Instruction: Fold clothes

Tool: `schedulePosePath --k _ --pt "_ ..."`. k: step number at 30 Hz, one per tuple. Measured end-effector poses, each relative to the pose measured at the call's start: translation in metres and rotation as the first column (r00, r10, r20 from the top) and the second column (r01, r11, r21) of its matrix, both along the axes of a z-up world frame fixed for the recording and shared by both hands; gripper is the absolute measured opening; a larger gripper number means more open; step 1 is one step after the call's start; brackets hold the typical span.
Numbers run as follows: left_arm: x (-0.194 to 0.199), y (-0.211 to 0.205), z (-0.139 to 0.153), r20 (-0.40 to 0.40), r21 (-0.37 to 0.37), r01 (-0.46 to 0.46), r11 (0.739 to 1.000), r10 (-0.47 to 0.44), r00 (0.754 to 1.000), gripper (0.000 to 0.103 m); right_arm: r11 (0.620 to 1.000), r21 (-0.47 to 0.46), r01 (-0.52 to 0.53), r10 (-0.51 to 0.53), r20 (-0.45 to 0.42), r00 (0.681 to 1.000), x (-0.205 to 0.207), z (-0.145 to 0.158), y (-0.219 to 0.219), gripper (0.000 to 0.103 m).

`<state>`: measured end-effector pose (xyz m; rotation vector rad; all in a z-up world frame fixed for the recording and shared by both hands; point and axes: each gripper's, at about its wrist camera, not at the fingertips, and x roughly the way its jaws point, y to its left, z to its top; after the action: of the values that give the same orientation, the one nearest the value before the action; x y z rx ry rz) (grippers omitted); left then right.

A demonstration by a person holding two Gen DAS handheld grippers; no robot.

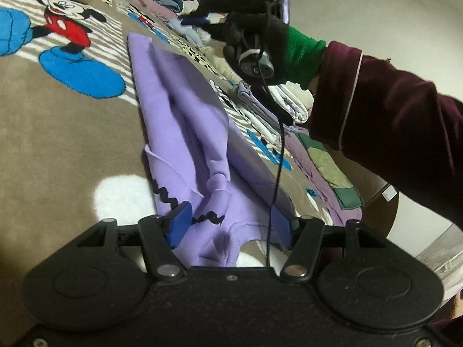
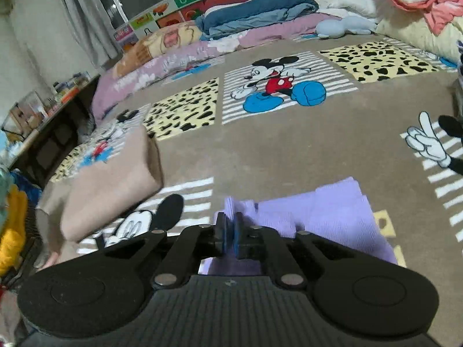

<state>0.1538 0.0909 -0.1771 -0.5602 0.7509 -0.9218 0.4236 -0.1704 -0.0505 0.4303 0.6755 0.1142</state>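
While spread flat on the cartoon blanket [image 1: 58, 133], lilac sweatshirt [image 1: 185, 133] runs lengthwise away from left gripper [image 1: 231, 222], sleeves folded in over the body. Jaws released here, 2 blue pads [image 1: 181, 222] parted over the near hem, nothing pressed between them. Right gripper [image 2: 230, 231] clenched on a thin lilac edge of the same sweatshirt, the rest trailing off to its right on the blanket.

Around it: tan folded garment [image 2: 113, 185] just left of the right gripper; stack of folded whites [image 1: 292, 101] beyond the sweatshirt's far side; rolled blue quilt [image 2: 254, 11] and pink pillows [image 2: 162, 66] along the blanket's far edge, well apart. Thin black cable [image 1: 279, 150] hanging across the sweatshirt, down to the left gripper's body.

Only from the left wrist: gloved hand [image 1: 260, 37] with green cuff [image 1: 303, 55] and maroon sleeve [image 1: 390, 121] carrying the other tool above the folded whites. Only from the right wrist: curtain [image 2: 84, 14], dark window, cluttered side shelf [image 2: 37, 110], yellow fabric [image 2: 13, 231] at the left edge.
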Motion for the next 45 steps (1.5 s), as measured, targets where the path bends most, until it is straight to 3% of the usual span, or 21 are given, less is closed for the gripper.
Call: schedulePosePath --k 1,3,5,11,16,18,19,20,25,30,38,45 --pt "0.000 0.001 0.000 -0.003 -0.005 0.002 1.000 -0.002 1.000 0.060 1.000 0.002 0.000 0.000 0.000 1.000 0.003 -0.001 0.001 0.011" --pt "0.000 0.003 -0.001 -0.006 -0.013 0.005 1.000 -0.005 1.000 0.060 1.000 0.006 -0.008 0.008 0.019 1.000 0.005 0.001 -0.005 0.023" --pt "0.000 0.004 -0.001 -0.011 -0.019 0.007 1.000 -0.007 1.000 0.060 0.997 -0.057 -0.045 0.046 0.018 0.999 0.002 0.001 -0.010 0.037" --pt "0.001 0.004 -0.002 -0.010 -0.017 0.008 1.000 -0.008 1.000 0.060 0.978 -0.133 -0.160 0.150 -0.081 0.985 -0.011 -0.026 -0.028 0.047" --pt "0.002 0.004 -0.003 -0.014 -0.019 0.008 1.000 -0.008 1.000 0.060 0.973 -0.098 -0.209 0.201 -0.088 0.976 -0.021 -0.041 -0.031 0.041" --pt "0.002 0.006 -0.003 -0.019 -0.022 0.008 1.000 -0.009 1.000 0.060 0.970 -0.089 -0.228 0.220 -0.086 0.972 -0.020 -0.044 -0.025 0.033" --pt "0.002 0.006 -0.003 -0.020 -0.023 0.008 1.000 -0.009 1.000 0.060 0.967 -0.093 -0.239 0.231 -0.086 0.969 -0.019 -0.045 -0.023 0.017" --pt "0.002 0.007 -0.003 -0.022 -0.025 0.008 1.000 -0.009 1.000 0.060 0.966 -0.089 -0.242 0.237 -0.069 0.969 -0.020 -0.042 -0.022 0.011" --pt "0.004 0.011 -0.006 -0.052 -0.056 0.006 0.998 -0.009 0.999 0.060 0.973 -0.039 -0.229 0.231 0.074 0.970 -0.030 -0.022 -0.023 0.010" --pt "0.008 0.017 -0.011 -0.101 -0.111 -0.013 0.994 0.001 0.995 0.060 0.979 -0.015 -0.201 0.201 0.140 0.970 -0.027 -0.013 -0.033 0.010" --pt "0.008 0.016 -0.010 -0.119 -0.113 -0.004 0.994 -0.009 0.993 0.060 0.983 -0.070 -0.170 0.172 0.031 0.985 -0.005 -0.047 -0.033 0.010" --pt "0.006 0.012 -0.007 -0.109 -0.082 0.003 0.997 -0.012 0.994 0.061 0.977 -0.092 -0.193 0.196 0.028 0.980 0.005 -0.061 -0.027 0.010"
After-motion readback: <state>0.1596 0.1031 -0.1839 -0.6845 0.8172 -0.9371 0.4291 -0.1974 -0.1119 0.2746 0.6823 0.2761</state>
